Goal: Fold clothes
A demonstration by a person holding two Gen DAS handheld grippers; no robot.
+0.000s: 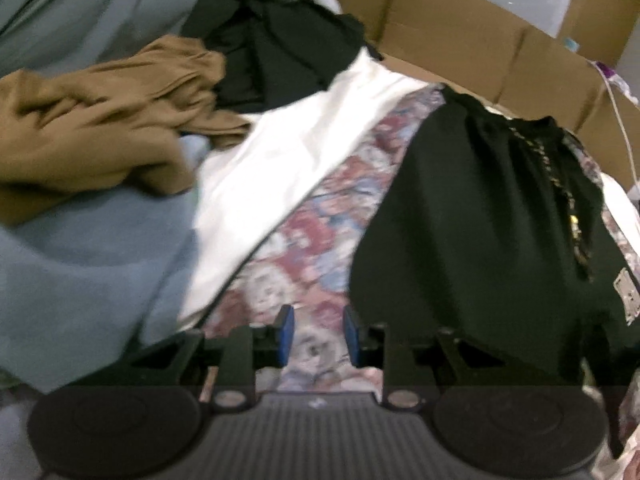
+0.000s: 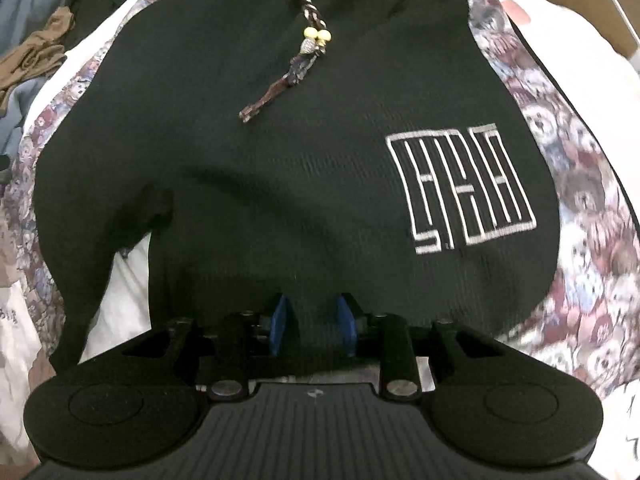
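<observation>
- The black shorts (image 2: 280, 168) lie spread flat on a teddy-bear-print bedspread (image 2: 592, 200), waistband at the far end, the embroidered logo (image 2: 460, 188) to the right and the braided drawstring (image 2: 296, 60) trailing down the middle.
- The right gripper (image 2: 312, 332) points steeply down over the near hem of the shorts. Its blue fingers (image 2: 280, 328) stand apart with black cloth showing between them, but no fold is pinched — I judge them open and holding nothing.
- Risk here: a close from this pose could catch only the top layer, or take the bedspread along with it, so the fold would drag the bedding or come up lopsided.
- The beaded drawstring lies loose; a hem folded toward the far end could trap it in a lump.
- The left gripper (image 1: 318, 336) hovers over bare bedspread, its fingers apart and empty, the left edge of the shorts just to its right and untouched.
- Risk here: a one-handed lift would let the left leg sag and twist.
- To the far left sit a white cloth (image 1: 288, 160), a brown garment (image 1: 100, 120) and a black pile (image 1: 276, 56) — a wide sweep could snag them.
</observation>
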